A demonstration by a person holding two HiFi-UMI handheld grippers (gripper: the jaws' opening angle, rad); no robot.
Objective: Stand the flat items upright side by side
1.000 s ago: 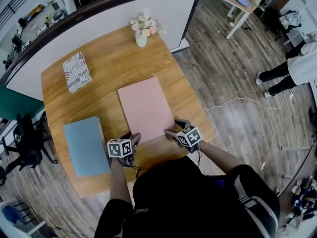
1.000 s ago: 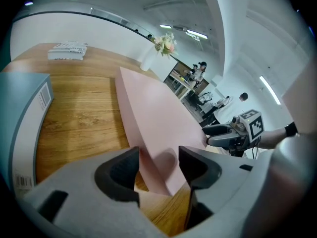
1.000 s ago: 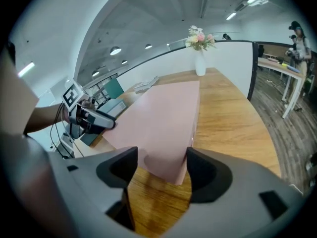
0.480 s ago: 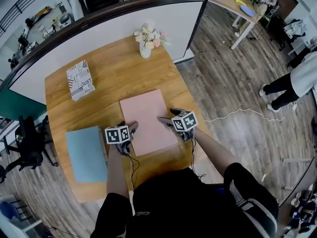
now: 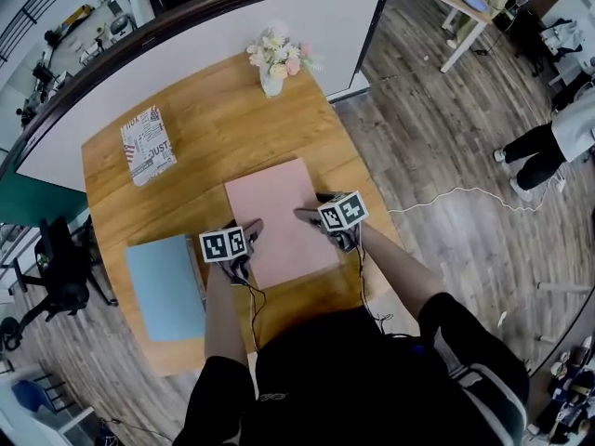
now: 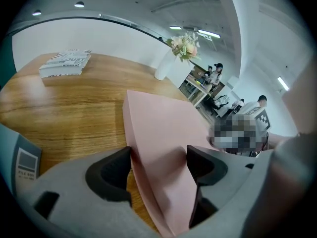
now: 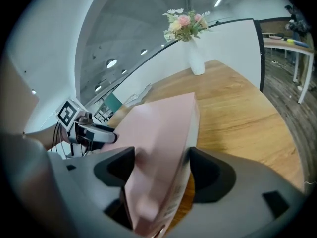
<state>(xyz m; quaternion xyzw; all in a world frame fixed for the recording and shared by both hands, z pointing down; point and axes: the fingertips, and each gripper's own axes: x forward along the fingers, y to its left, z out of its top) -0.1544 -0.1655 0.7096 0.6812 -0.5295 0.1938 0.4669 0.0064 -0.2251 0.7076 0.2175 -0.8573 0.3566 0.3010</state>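
A pink book lies in the middle of the wooden table. My left gripper is at the book's left edge. The book's edge runs between its jaws, which are opening. My right gripper is at the right edge, and its jaws are opening too. The pink book passes between them with a strip of table showing beside the right jaw. A blue book lies flat at the table's front left. At the back left, a black-and-white patterned book also lies flat.
A white vase of flowers stands at the table's far edge against a white partition. A black office chair is left of the table. A person stands on the wooden floor far right, near a white cable.
Both grippers have slid forward from the pink book's near edge to its two sides, and their jaws stand wider. The three books lie where they were.
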